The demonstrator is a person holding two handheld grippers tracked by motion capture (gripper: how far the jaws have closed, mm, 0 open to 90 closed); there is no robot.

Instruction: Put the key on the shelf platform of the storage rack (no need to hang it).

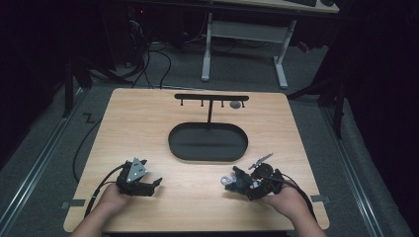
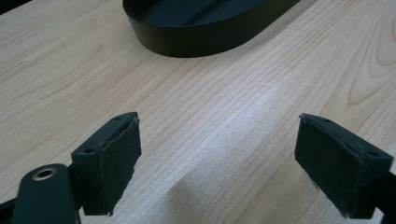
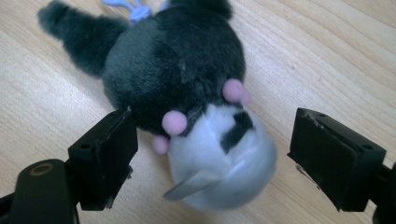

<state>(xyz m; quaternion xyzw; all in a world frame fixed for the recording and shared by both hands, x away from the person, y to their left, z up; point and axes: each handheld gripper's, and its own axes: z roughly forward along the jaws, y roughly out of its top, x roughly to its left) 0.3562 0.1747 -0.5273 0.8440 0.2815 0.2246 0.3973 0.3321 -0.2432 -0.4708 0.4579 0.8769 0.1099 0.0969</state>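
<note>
Dark-grey-and-white plush toy [image 3: 187,98], pink pompoms

1. I can read no text, label, brand or number anywhere on my feeds.
2. The wooden table [image 1: 148,128], the black oval tray [image 1: 208,143] and the plush toy [image 3: 187,93] all carry no lettering.

— What's on the tabletop [image 1: 148,123]?
— I see a black oval tray [image 1: 207,142] mid-table, a hook rack [image 1: 211,98] behind it, and a plush toy [image 3: 187,93] near my right edge.
</note>
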